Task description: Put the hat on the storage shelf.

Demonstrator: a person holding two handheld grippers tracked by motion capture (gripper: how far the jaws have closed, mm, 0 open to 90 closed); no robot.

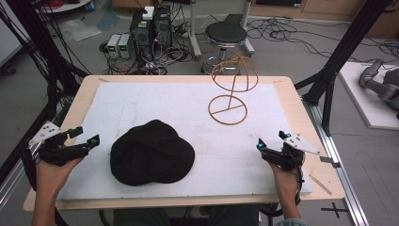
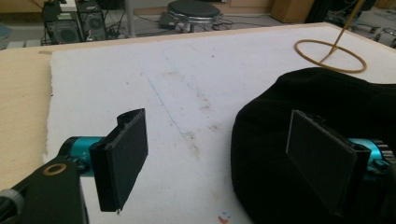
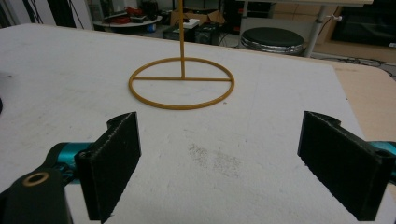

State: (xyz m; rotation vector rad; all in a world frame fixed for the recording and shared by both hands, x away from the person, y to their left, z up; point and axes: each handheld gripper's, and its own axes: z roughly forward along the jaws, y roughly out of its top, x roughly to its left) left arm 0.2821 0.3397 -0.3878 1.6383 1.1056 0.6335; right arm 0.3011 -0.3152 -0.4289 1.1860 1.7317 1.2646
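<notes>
Black hat (image 1: 152, 152) flat on counter (image 1: 188, 101), near wire stand (image 1: 234, 84). Left hand-held gripper (image 1: 87, 136) and right hand-held gripper (image 1: 269, 141) both spread, empty. Pre-grasp, probably; next likely closing on hat.

Hat (image 1: 152, 152) on mat (image 1: 188, 108), wire stand (image 1: 230, 89) behind-right, stool (image 1: 226, 35) beyond table (image 1: 291, 99)
</notes>
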